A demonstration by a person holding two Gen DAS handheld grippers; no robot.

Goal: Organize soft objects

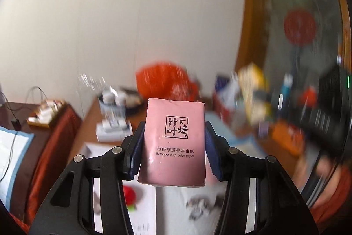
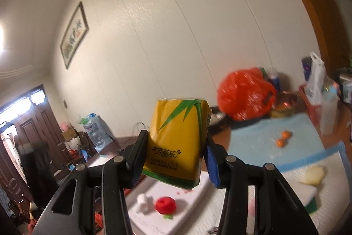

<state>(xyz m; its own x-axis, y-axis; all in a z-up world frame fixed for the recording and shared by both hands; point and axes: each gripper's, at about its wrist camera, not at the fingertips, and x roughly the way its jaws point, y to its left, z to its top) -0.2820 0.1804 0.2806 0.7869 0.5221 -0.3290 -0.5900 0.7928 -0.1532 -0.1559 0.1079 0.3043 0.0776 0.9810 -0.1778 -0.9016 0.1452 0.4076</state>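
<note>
My left gripper (image 1: 173, 147) is shut on a pink tissue pack (image 1: 173, 142) printed "Bamboo pulp color paper" and holds it upright above the table. My right gripper (image 2: 175, 151) is shut on a yellow tissue pack (image 2: 177, 140) with green bamboo leaves, held tilted in the air. Below, a white tray (image 2: 193, 197) holds a red soft toy (image 2: 165, 205) and a small white object (image 2: 143, 202). The red toy also shows in the left wrist view (image 1: 129, 193).
A yellow and green sponge (image 2: 310, 191) lies on the white cloth at right. Two small oranges (image 2: 282, 139) sit on a blue mat. An orange plastic bag (image 2: 244, 94), a metal bowl (image 2: 283, 102) and cluttered packages stand at the table's back. The left wrist view is blurred.
</note>
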